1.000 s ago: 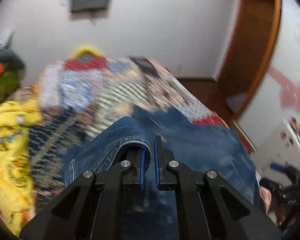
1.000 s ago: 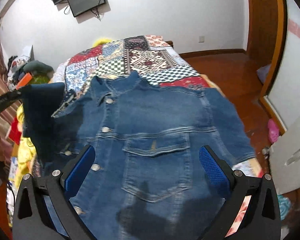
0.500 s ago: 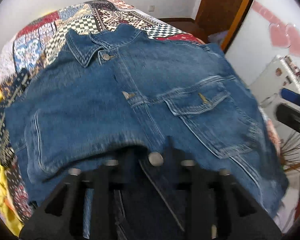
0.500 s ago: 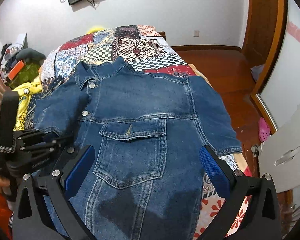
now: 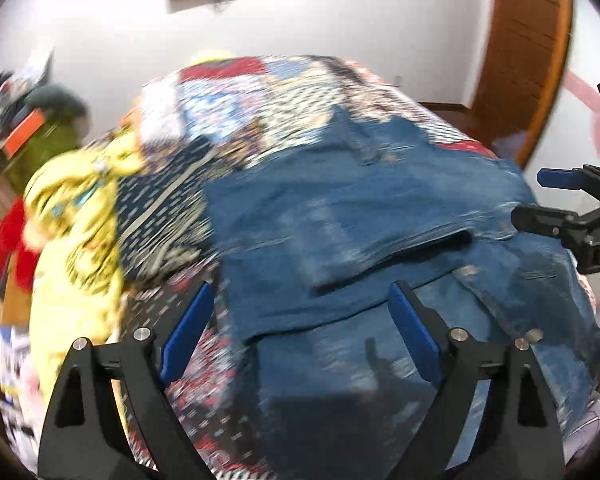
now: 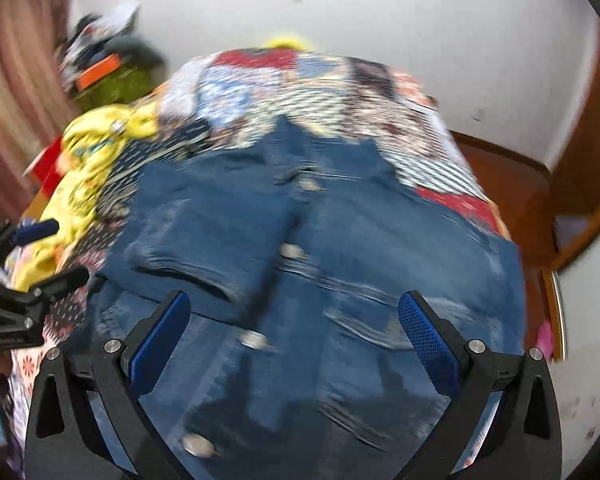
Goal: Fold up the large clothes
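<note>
A blue denim jacket (image 5: 380,240) lies spread front-up on the patchwork bed, with its left sleeve folded across the chest (image 6: 216,232). My left gripper (image 5: 300,312) is open and empty, above the jacket's left lower part. My right gripper (image 6: 292,320) is open and empty over the jacket's lower middle. The jacket also shows in the right wrist view (image 6: 380,248). The right gripper shows at the right edge of the left wrist view (image 5: 572,208), and the left gripper at the left edge of the right wrist view (image 6: 32,264). Both views are motion-blurred.
The patchwork quilt (image 5: 260,96) covers the bed. A yellow printed garment (image 5: 76,216) lies on the bed's left side, also in the right wrist view (image 6: 96,156). Cluttered items (image 6: 104,64) sit by the far left wall. Wooden floor and door frame (image 6: 540,200) are on the right.
My left gripper has let go of the jacket sleeve, opened and pulled back to the left. The sleeve now lies folded over the chest. Both cameras have swung.
</note>
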`<state>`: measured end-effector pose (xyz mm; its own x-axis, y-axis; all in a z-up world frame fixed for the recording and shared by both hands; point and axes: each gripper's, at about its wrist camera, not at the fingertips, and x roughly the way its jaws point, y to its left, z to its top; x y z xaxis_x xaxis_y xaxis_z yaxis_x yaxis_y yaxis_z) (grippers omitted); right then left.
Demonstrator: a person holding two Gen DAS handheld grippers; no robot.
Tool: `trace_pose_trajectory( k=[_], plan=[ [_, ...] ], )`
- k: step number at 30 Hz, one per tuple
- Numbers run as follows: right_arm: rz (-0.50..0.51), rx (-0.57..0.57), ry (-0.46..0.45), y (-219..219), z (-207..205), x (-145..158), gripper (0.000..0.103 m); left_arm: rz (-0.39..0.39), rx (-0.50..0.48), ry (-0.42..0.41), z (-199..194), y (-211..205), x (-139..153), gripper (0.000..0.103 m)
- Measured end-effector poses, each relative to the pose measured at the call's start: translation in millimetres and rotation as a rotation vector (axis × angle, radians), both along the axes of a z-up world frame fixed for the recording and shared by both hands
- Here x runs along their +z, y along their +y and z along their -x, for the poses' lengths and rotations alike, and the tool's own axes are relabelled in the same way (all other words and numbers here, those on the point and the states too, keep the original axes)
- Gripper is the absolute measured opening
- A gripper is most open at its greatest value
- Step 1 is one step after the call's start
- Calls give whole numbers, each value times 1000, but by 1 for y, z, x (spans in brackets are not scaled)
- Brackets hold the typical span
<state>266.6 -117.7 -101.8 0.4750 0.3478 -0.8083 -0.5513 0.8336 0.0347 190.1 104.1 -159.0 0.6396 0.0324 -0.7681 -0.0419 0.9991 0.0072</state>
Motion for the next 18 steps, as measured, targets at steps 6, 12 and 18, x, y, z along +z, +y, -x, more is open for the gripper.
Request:
trace_pose_trajectory(
  k=[6,12,18],
  plan=[
    [111,198,26,72,5,-27,103,74,135,58,27,50,-30,89],
    [280,324,-23,124,9,-60,101,131,221,101,56,82,-53,89],
    [354,374,-18,154,4,-81,79,158,278,119,72,97,-68,89]
  ],
)
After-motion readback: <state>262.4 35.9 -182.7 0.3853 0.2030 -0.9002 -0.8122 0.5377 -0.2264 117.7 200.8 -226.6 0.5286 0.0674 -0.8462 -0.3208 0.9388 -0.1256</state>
